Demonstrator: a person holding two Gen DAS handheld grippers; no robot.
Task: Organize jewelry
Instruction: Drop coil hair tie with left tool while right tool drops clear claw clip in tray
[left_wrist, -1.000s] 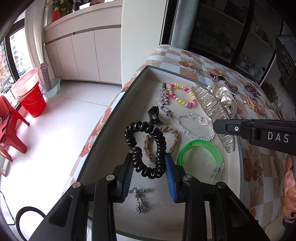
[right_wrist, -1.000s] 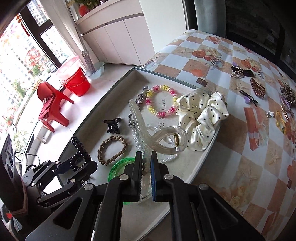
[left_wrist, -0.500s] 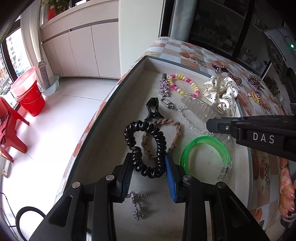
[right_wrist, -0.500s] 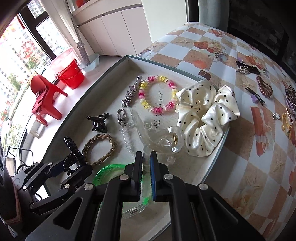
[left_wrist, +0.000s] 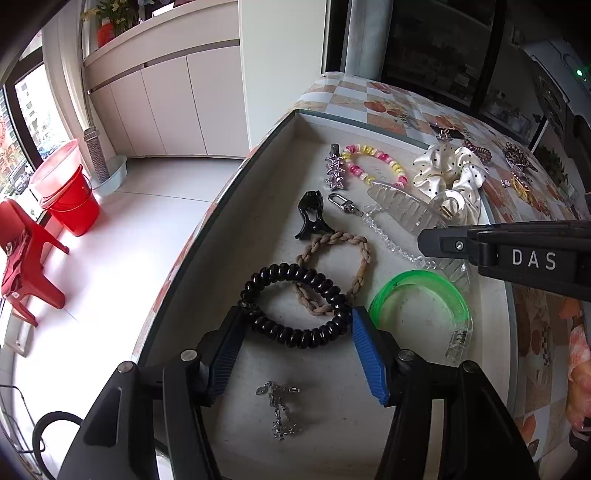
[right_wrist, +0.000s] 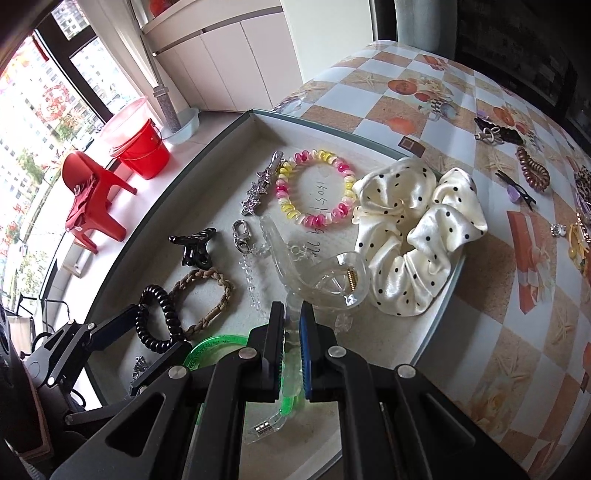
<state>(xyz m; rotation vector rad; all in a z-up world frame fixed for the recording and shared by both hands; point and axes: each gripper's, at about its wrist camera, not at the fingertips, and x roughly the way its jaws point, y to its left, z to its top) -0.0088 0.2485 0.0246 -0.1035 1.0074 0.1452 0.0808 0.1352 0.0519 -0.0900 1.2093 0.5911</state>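
My left fingers have just been spreading, and the black spiral hair tie that was squeezed narrow between them a moment ago now lies rounder on the tray, its coils still between the pads; whether the pads still touch the coils I cannot tell. Meanwhile my right hand has brought the clear claw clip down until it lies on the tray floor, where a second ago it was held higher.

My right fingers are clenched on the handle end of that clear claw clip, which lies across a clear bead chain and just beside the cream polka-dot scrunchie. The scrunchie sits against the tray's right rim.

The spiral tie overlaps a tan braided band, and the green translucent bangle lies just to its right, partly under my right fingers in the right wrist view. A small black claw clip sits beyond the braided band, with a silver star clip and a pink and yellow bead bracelet at the far end. A thin silver chain lies near me, beneath my left fingers. More hair pieces stay scattered on the checked tabletop outside the tray
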